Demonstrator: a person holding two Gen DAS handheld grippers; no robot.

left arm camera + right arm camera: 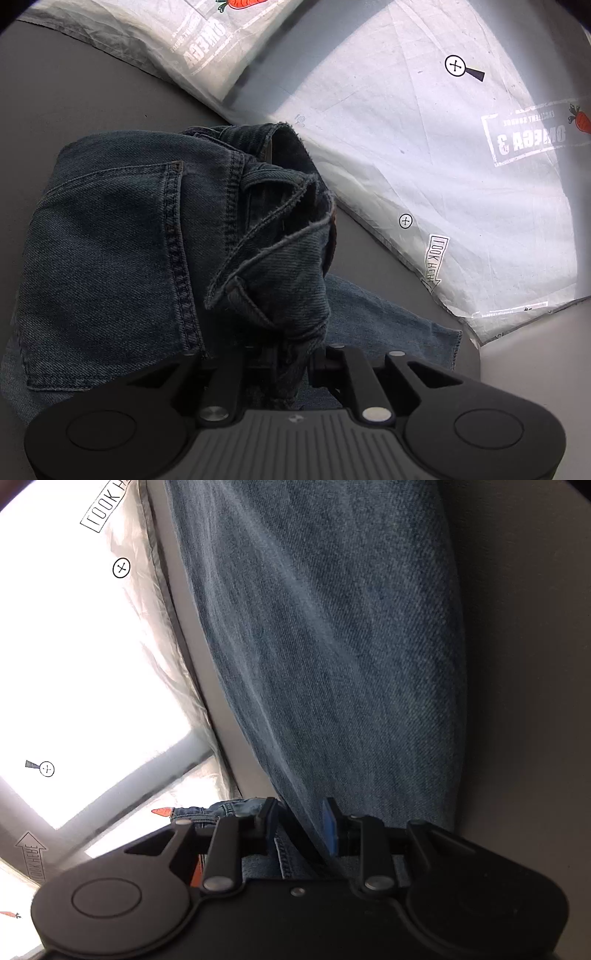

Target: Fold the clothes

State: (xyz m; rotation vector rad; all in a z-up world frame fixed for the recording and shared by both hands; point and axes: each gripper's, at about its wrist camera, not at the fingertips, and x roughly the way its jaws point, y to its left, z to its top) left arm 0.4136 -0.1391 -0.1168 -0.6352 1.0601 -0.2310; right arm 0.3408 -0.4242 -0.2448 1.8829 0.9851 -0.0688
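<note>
Denim jeans [122,240] | left hand-held gripper [284,354] clamps bunched waistband | right hand-held gripper [303,827] pinches leg edge

Bunched jeans [155,236] fill the counter [85,99] ahead of the left hand-held gripper [284,354], with bare grey surface open beyond. Printed plastic bags [424,155] cover the counter beside them; a narrow bare strip runs between bag and denim.
</note>
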